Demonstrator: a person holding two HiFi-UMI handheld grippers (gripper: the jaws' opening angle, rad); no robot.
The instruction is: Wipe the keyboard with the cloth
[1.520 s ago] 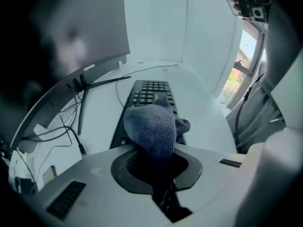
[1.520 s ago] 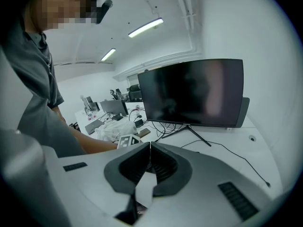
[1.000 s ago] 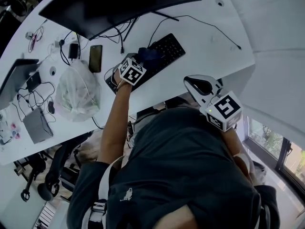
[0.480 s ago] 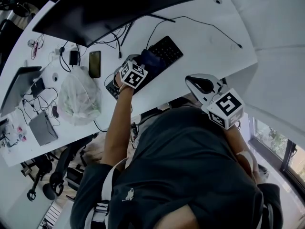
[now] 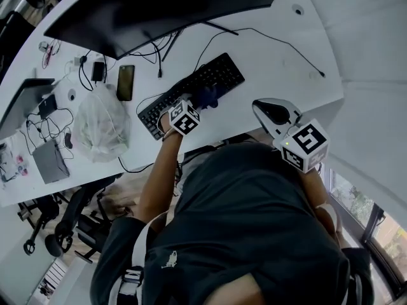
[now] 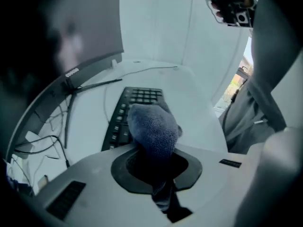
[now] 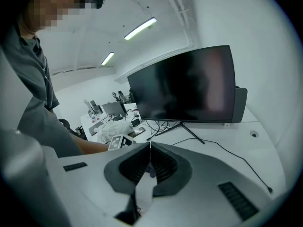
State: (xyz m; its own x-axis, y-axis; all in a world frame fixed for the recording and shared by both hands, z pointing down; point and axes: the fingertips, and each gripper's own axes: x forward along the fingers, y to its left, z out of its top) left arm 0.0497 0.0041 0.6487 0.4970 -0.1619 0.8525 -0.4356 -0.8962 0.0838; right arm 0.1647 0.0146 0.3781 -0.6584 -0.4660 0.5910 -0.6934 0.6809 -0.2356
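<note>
Two hand-held tools are seen above a white curved tabletop [image 5: 273, 49]. The left tool [image 5: 202, 100] is held out over the tabletop, and its jaws are pressed onto a dark blue terry cloth [image 6: 152, 129], which is pinched low between them and bulges out past their tips in a rounded wad. In the head view the cloth [image 5: 206, 96] is placed over the near long edge of a black rectangular keyboard [image 5: 191, 91], towards that keyboard's right half; whether the cloth is pressed onto the keys cannot be told. The keyboard is laid aslant on the tabletop, its length running from 8 o'clock to 2 o'clock in the head view.

The right tool [image 5: 264, 110] is held off the tabletop's near edge, at 4 o'clock of the keyboard and well apart from it. Its jaws are brought together at the tips, and nothing is gripped between them [image 7: 150, 148].

A large dark curved monitor [image 5: 159, 5] is stood at 12 o'clock of the keyboard. A black smartphone [image 5: 125, 82] is laid at 9 o'clock of the keyboard, and a crumpled clear plastic bag [image 5: 102, 122] is set at 6 o'clock of that smartphone. A thin black cable [image 5: 280, 37] is trailed over the tabletop at 2 o'clock of the keyboard.
</note>
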